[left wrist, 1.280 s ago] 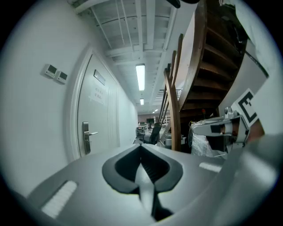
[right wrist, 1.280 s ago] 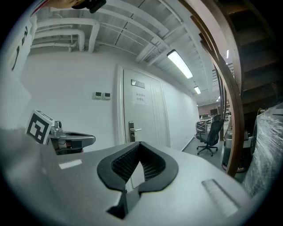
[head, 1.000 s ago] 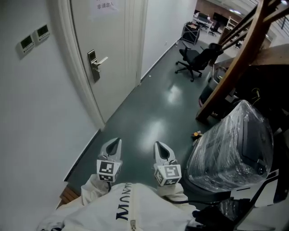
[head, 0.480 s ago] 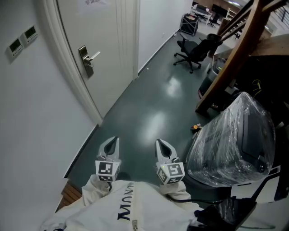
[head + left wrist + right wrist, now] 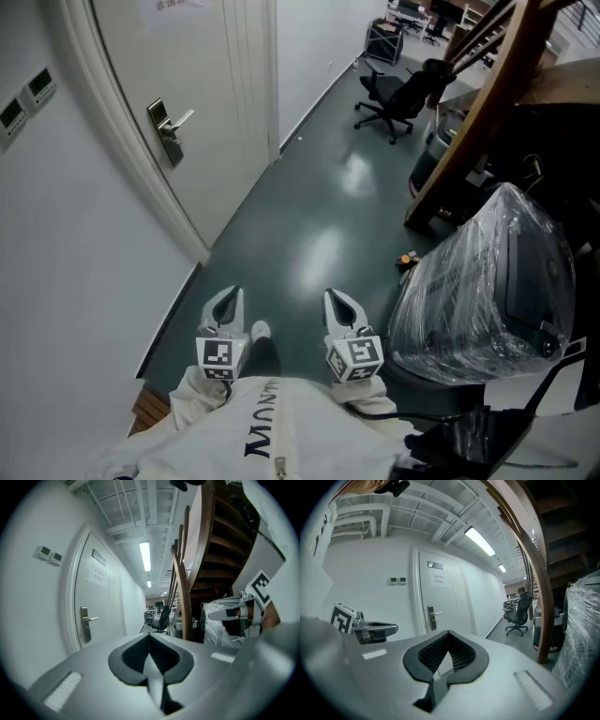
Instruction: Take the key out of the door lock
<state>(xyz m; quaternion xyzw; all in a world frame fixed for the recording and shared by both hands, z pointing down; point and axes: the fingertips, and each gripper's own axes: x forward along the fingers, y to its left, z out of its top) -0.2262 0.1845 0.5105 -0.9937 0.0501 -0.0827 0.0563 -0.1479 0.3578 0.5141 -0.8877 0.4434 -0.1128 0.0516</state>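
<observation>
From the head view, the left hand-held gripper (image 5: 231,298) and the right hand-held gripper (image 5: 336,302) hang side by side over the dark green floor (image 5: 309,225), close in front of the person's white sweatshirt (image 5: 267,436), both with jaws pressed together and nothing in them. The door lock (image 5: 168,131), with its lever handle, sits on the white door (image 5: 220,84) well ahead and to the left of both; any key in it is too small to make out. A black office chair (image 5: 389,92) stands far ahead, a plastic-wrapped machine (image 5: 487,286) just to the right of the right hand-held gripper, under a wooden staircase (image 5: 483,103). In the left gripper view, the left hand-held gripper (image 5: 150,641) shows its pads meeting, empty, with the door lock (image 5: 86,623) ahead to its left, well apart, and the right hand-held gripper (image 5: 229,613) off to its right. In the right gripper view, the right hand-held gripper (image 5: 447,641) is likewise closed on nothing; the door lock (image 5: 431,616) lies almost straight ahead at a distance, the left hand-held gripper (image 5: 375,630) to its left, and the office chair (image 5: 518,615) far to the right.
</observation>
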